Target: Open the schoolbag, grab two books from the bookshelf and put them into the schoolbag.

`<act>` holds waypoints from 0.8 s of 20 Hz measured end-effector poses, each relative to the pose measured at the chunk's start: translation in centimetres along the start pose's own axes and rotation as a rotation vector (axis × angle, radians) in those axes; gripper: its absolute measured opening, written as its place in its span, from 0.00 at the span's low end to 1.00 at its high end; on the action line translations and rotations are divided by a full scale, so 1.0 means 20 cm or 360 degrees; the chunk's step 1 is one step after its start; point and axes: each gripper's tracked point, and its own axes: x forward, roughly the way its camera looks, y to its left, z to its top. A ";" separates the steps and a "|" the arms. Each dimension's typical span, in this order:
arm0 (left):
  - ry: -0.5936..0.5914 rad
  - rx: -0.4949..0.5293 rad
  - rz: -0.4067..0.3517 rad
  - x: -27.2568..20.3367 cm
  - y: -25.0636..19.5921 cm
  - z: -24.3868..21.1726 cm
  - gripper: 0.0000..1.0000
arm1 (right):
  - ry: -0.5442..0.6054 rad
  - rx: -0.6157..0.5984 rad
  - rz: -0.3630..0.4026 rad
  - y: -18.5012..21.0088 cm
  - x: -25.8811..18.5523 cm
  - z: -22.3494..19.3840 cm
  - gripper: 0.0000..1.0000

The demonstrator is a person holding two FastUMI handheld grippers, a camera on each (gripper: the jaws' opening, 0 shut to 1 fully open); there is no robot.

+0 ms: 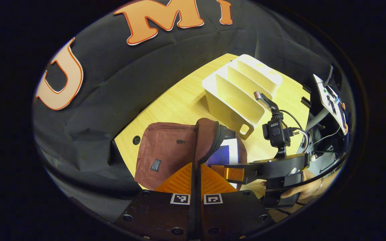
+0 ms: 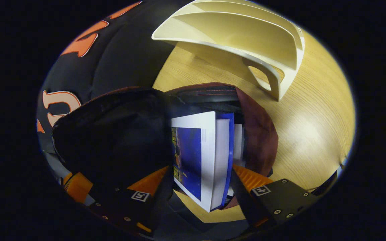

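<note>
The maroon schoolbag (image 1: 166, 150) lies on the wooden table (image 1: 183, 100). Its flap (image 1: 206, 134) is lifted, and my left gripper (image 1: 196, 177) is shut on the flap's edge. The right gripper (image 1: 233, 174) reaches in from the right with a blue and white book (image 1: 228, 154) at the bag's mouth. In the right gripper view that book (image 2: 203, 157) stands between the fingers of my right gripper (image 2: 199, 187), which is shut on it, inside the open bag with its dark lining (image 2: 112, 134). A further white edge (image 2: 238, 140) shows behind the book. The white bookshelf (image 1: 240, 90) stands beyond the bag.
The bookshelf (image 2: 240, 33) has several slots that look bare and a handle cut-out facing the bag. A hand (image 1: 300, 190) holds the right gripper. A stand with equipment (image 1: 330, 100) is at the table's right edge. A round hole (image 1: 136, 140) is near the table's left corner.
</note>
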 end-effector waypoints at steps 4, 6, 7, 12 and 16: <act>0.0009 -0.0038 -0.0035 0.01 -0.02 -0.02 0.00 | 0.0008 -0.0047 -0.0018 -0.08 -0.14 0.05 0.98; 0.0022 -0.0044 -0.0049 0.02 -0.04 -0.05 0.01 | -0.0025 -0.0074 -0.0013 -0.15 -0.23 0.13 0.98; 0.0028 -0.0039 -0.0053 0.03 -0.05 -0.06 0.01 | -0.0043 -0.0077 -0.0010 -0.19 -0.27 0.18 0.98; 0.0048 -0.0035 -0.0111 0.07 -0.11 -0.11 0.06 | -0.0177 -0.0060 -0.0112 -0.48 -0.51 0.40 0.98; 0.0074 -0.0043 -0.0184 0.11 -0.16 -0.13 0.28 | -0.0209 0.0031 -0.0140 -0.62 -0.61 0.46 0.98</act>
